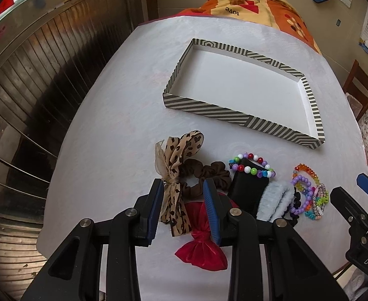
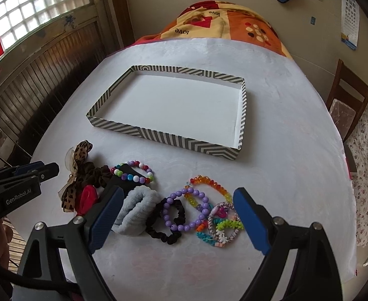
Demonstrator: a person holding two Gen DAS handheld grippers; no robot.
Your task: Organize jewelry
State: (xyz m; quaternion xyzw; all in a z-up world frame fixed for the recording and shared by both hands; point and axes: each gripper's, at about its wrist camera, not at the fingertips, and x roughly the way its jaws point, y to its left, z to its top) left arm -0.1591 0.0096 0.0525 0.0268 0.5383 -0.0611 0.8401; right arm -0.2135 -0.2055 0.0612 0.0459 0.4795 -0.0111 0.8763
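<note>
The jewelry I'm sorting lies in a loose row along the near edge of the white cloth-covered table. From my left: a leopard-print ribbon bow tied to a dark brown fabric scrunchie, a shiny red satin bow, a black rectangular pouch with a bracelet of mixed coloured round beads lying on top of it, a pale grey fluffy hair band, a thin black scrunchie, a lilac bead bracelet, an orange-to-yellow faceted crystal bracelet and a small cluster of multicoloured plastic bracelets — these last few overlap one another.

My left gripper hangs low over the leopard bow, its blue-padded jaws spread with the bow's tails and the red satin between them; I can't tell whether either pad touches the fabric. My right gripper is wide open, its jaws straddling everything from the grey band to the plastic cluster, gripping nothing.

Beyond the row, well apart from it, sits the shallow rectangular box lid with black-and-cream stripes — its white floor bare. At the table's far end lies an orange patterned blanket.
</note>
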